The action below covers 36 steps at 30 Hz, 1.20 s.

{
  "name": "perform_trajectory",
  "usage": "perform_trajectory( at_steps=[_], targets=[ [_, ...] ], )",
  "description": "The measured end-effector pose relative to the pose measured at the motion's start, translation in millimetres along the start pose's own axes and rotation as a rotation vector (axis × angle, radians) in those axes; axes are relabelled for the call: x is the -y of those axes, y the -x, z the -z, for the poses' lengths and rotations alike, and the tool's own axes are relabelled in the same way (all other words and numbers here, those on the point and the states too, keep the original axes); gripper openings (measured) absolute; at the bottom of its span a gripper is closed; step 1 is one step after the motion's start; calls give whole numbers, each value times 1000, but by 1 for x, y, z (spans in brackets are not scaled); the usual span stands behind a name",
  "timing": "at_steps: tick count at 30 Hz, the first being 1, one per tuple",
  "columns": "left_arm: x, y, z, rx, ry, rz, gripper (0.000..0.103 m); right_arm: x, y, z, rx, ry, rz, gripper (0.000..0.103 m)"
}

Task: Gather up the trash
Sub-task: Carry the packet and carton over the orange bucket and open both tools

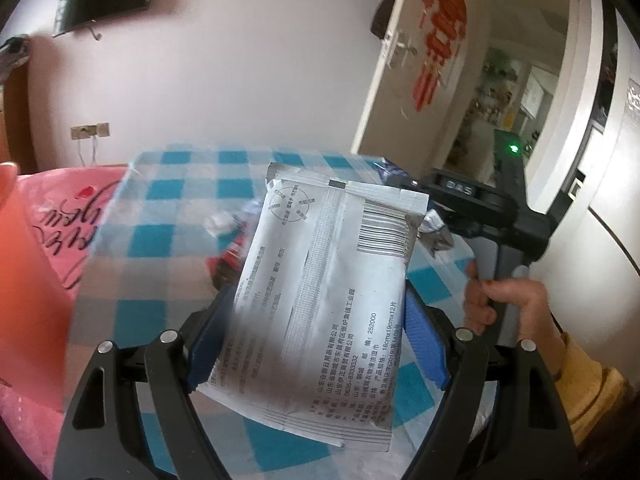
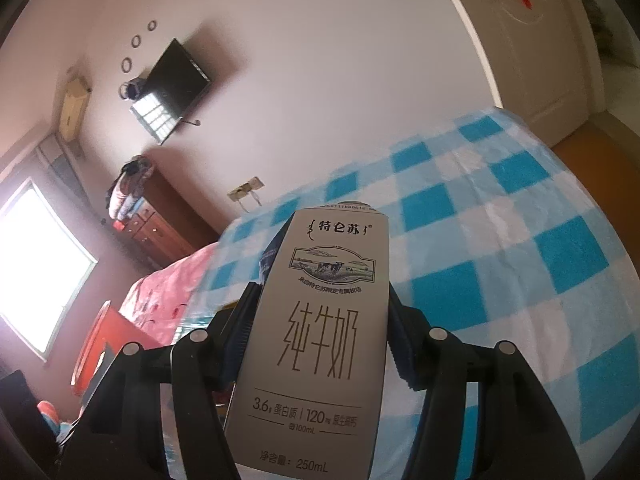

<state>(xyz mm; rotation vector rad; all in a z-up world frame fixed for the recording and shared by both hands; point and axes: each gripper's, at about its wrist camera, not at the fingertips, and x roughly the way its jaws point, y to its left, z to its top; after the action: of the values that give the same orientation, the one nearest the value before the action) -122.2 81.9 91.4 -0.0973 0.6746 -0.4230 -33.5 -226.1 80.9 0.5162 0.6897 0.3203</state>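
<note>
My left gripper (image 1: 320, 316) is shut on a white printed wipes packet (image 1: 320, 300), its blue pads pressing both long edges, and the packet is lifted above the blue-and-white checked cloth (image 1: 176, 200). In the same view the other gripper (image 1: 492, 216) shows at the right, held by a hand (image 1: 504, 300) in a yellow sleeve. My right gripper (image 2: 320, 320) is shut on a grey 250 mL milk carton (image 2: 320, 340), held upright above the checked cloth (image 2: 500, 248). More wrappers, white, red and silver, (image 1: 228, 240) lie on the cloth behind the packet.
A pink plastic bag (image 1: 68, 220) with dark script lies at the cloth's left, beside a red-orange object (image 1: 20, 260). A pink bedcover (image 2: 160, 300) borders the cloth. A wall-mounted TV (image 2: 172, 88), a wooden dresser (image 2: 160, 224) and an open door (image 1: 420, 60) surround the area.
</note>
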Motion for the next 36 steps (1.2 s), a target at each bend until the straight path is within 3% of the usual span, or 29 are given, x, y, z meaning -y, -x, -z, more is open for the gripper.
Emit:
perform_trajectory(
  at_steps=[9,19,25,31,36],
  targets=[
    [-41,50,-18,123,68,-88,80,-83,-3,-13,-42,74,-125,60],
    [-105,118,-32,252,158,-314,81,-218,-43,-10,-169,221,-341,60],
    [-151,139,-29,283,254,-444,81,-299,-71,2,-231,301,-443,60],
    [-186,137,-26,270,358,-516,81,-361,-98,20,-282,360,-502,60],
    [-199,136,-25,276,384,-553,81,-393,-121,30,-319,395,-520,60]
  ],
)
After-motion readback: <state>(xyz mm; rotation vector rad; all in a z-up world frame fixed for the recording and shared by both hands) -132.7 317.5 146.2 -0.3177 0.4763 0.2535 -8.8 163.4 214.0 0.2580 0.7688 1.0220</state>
